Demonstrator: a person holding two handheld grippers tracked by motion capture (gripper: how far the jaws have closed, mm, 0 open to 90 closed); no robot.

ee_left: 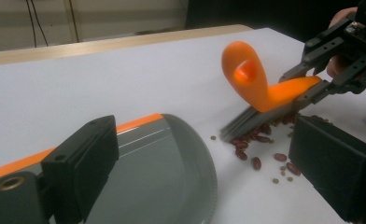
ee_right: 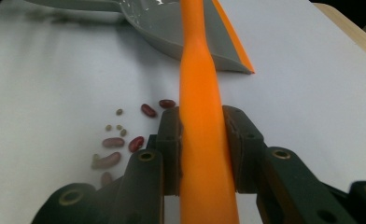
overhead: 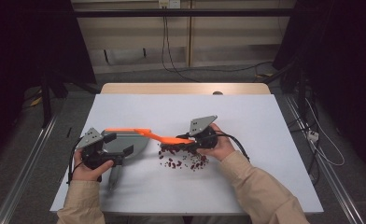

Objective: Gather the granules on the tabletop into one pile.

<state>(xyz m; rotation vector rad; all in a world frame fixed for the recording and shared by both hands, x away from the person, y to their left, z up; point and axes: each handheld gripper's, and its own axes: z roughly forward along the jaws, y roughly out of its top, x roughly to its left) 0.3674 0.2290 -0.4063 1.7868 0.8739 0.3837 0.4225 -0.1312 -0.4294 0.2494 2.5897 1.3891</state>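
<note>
My right gripper [overhead: 190, 140] is shut on the orange handle of a small brush [overhead: 165, 137]; in the right gripper view both pads [ee_right: 169, 140] press the handle [ee_right: 197, 70]. The brush's dark bristles [ee_left: 251, 122] touch the table among red beans [overhead: 183, 161] and small greenish ones [ee_left: 277, 179]. A grey dustpan [overhead: 141, 142] with an orange edge lies flat just left of the beans, its mouth facing them. My left gripper [overhead: 117, 143] sits over the dustpan [ee_left: 172, 158], jaws wide apart; one jaw hangs over the pan, the other over bare table.
The white table sheet [overhead: 246, 112] has free room behind and to the right of the beans. The dustpan's grey handle [overhead: 113, 179] points toward the person. A wooden table edge [overhead: 186, 88] runs along the back.
</note>
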